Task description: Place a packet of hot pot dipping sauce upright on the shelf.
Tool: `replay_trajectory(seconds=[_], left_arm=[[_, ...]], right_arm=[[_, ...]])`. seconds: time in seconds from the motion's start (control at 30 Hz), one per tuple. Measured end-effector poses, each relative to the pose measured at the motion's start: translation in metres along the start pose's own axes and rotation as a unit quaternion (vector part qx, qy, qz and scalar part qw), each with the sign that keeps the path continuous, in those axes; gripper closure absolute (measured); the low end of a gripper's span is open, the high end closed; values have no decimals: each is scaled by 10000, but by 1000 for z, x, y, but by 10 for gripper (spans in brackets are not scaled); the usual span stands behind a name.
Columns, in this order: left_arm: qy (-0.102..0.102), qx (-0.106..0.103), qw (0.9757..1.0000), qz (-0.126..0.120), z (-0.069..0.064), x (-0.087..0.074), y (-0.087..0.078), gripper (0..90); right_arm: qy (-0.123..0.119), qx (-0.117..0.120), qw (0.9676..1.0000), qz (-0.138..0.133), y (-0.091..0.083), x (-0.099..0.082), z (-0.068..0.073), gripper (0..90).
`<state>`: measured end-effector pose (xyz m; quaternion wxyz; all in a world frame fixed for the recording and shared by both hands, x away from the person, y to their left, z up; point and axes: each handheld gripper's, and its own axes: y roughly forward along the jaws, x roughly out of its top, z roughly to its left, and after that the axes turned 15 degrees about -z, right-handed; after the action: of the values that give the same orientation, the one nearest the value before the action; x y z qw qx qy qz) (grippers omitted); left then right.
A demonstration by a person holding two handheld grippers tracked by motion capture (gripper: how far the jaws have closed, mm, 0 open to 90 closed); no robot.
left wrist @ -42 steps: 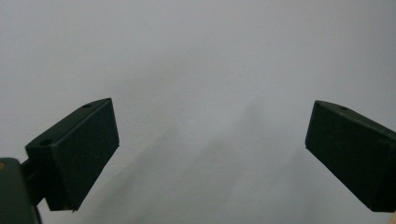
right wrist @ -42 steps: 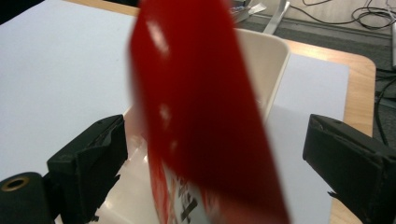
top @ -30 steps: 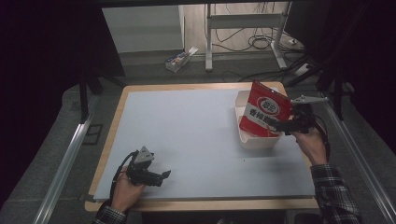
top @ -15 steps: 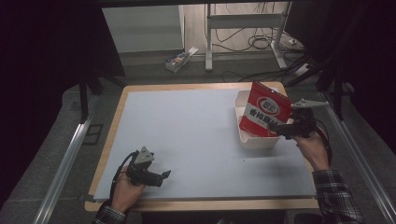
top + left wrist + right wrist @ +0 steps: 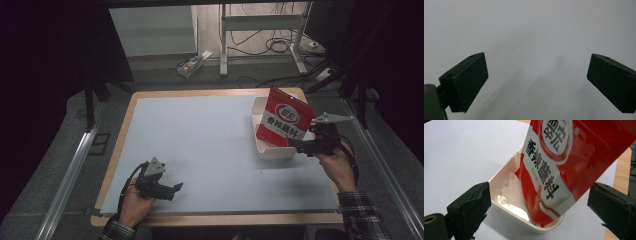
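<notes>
Leaning pouch (image 5: 284, 119) in tray (image 5: 272, 150), long axis near-upright; both tongs wide open, empty

The red pouch (image 5: 574, 167) standing in the white tray (image 5: 506, 195) carries bold black Chinese characters on a white band, reading 香辣蘸料. Above them sits a round white emblem with red characters, partly cut off and not clearly readable, with a small ® beside it.

The red pouch (image 5: 284, 119) standing in the white tray (image 5: 272, 149) blocks the table's (image 5: 200, 135) right; elsewhere lies open.
</notes>
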<state>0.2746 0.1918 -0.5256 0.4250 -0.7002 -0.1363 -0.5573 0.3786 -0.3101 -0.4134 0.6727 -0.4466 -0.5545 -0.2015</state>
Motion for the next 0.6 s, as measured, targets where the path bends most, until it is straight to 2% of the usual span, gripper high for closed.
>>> replay_trajectory(seconds=[0.6], left_arm=[[63,36,10000,18,-1,0,0,35]], right_arm=[[-25,47,10000,1,-17,-11,13,48]])
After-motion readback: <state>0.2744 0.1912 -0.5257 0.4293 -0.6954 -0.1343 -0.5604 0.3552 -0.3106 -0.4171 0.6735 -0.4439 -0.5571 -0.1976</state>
